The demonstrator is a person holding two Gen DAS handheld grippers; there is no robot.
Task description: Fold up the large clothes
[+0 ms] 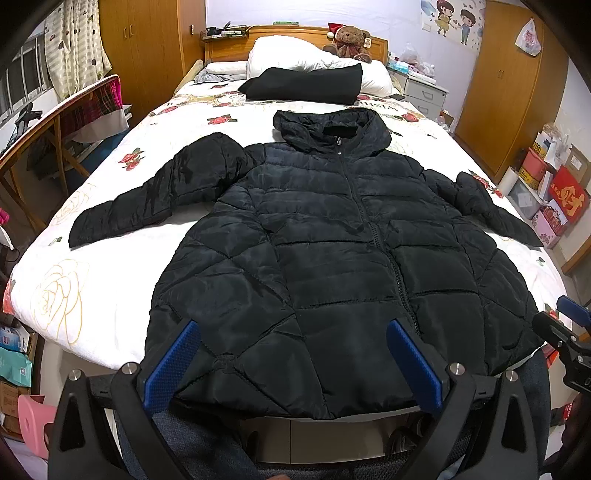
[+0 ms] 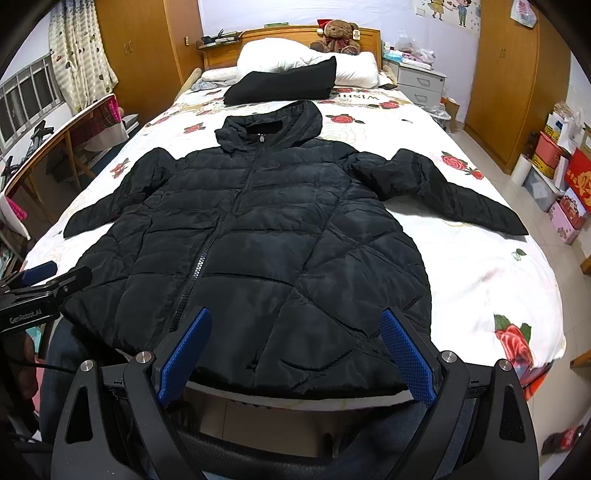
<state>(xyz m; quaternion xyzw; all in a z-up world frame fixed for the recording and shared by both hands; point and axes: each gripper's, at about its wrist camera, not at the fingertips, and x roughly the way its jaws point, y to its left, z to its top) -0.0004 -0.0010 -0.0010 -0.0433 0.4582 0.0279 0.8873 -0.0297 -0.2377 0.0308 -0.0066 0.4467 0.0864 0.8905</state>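
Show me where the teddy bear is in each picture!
Left wrist view: the teddy bear sits top centre-right, on the headboard behind the white pillow.
Right wrist view: the teddy bear sits top, just right of centre, same spot.
Shared landmark: the folded black cloth leaning on the pillow, just below the bear.

Black puffer jacket (image 2: 258,236) flat on the bed (image 2: 480,266), zipped, hood toward the pillow (image 2: 295,59), both sleeves spread outward. Right tool (image 2: 295,354) over the jacket's near hem, blue pads wide apart, gripping nothing. Left tool (image 2: 44,284) beside the jacket's left hem corner (jaws not readable). Folded black garment (image 2: 284,85) beyond the hood.
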